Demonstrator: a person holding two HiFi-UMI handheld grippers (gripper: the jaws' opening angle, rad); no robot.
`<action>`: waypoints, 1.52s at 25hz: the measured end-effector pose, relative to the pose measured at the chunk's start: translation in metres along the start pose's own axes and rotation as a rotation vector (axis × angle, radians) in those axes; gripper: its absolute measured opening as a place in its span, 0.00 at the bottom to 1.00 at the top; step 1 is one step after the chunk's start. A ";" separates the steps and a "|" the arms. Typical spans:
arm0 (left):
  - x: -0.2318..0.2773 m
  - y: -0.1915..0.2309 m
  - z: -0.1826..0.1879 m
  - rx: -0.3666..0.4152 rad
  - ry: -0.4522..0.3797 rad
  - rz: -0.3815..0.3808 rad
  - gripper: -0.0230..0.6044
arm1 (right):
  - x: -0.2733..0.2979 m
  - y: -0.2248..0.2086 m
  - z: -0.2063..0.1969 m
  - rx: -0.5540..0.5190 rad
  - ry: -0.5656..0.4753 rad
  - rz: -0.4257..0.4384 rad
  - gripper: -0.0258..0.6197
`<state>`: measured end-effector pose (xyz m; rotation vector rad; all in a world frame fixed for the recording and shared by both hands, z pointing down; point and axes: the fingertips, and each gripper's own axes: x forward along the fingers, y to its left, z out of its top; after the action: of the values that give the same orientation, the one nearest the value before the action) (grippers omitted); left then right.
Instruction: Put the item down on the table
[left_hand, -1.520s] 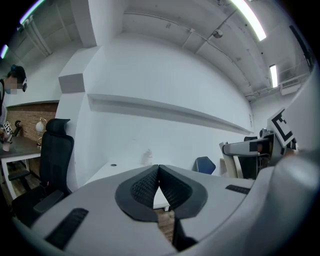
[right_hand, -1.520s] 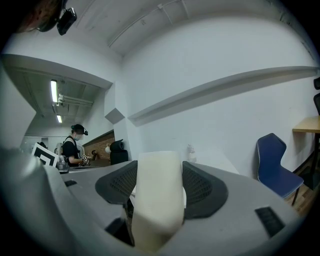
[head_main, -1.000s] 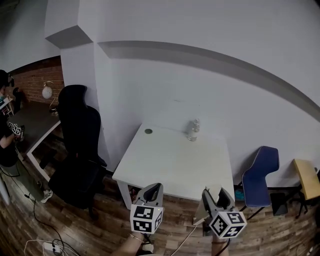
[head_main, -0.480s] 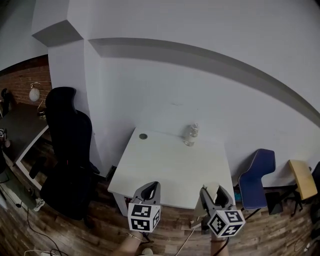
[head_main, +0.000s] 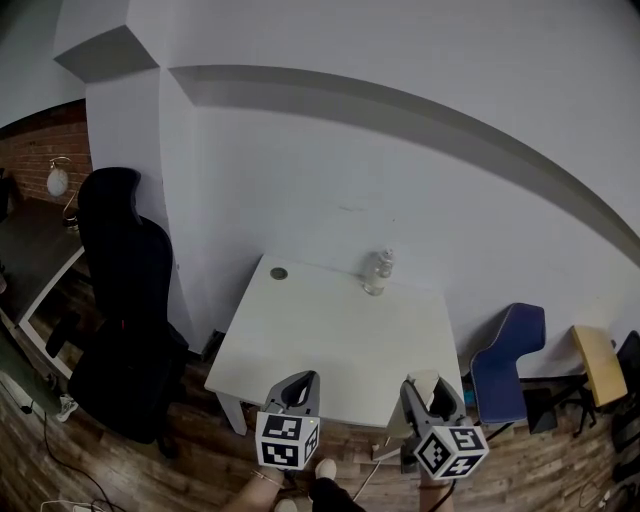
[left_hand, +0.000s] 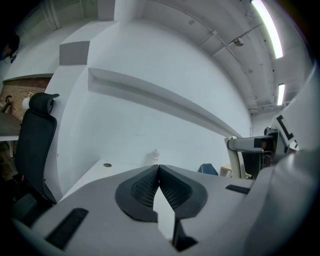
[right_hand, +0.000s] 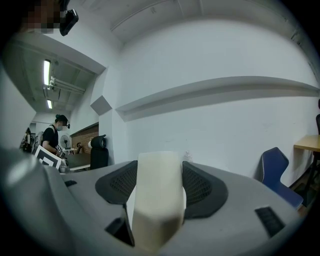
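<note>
While the right gripper (right_hand: 157, 169) pinches the pale block (right_hand: 156, 200) between its fingers by the near edge of the surface (head_main: 330, 335), carry it inward and lower it flat; the left gripper (left_hand: 159, 171), fingers together, holds nothing.

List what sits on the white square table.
A clear plastic bottle and a small dark round disc, both near the far edge. The left gripper and right gripper cover parts of the table near edge.

Bare tabletop (head_main: 330, 340); bottle (head_main: 376, 272) near far edge.
</note>
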<state>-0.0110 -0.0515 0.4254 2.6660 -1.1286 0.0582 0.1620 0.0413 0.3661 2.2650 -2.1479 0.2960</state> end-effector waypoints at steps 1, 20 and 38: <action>0.003 0.001 0.000 0.003 0.002 0.001 0.06 | 0.003 -0.002 0.000 0.002 -0.002 0.001 0.50; 0.099 0.025 0.019 0.082 0.035 0.039 0.06 | 0.113 -0.042 0.009 0.045 -0.007 0.077 0.50; 0.192 0.042 0.029 0.087 0.088 0.124 0.06 | 0.206 -0.096 0.009 0.085 0.048 0.152 0.50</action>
<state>0.0916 -0.2210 0.4313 2.6354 -1.2898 0.2491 0.2672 -0.1573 0.3978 2.1146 -2.3301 0.4471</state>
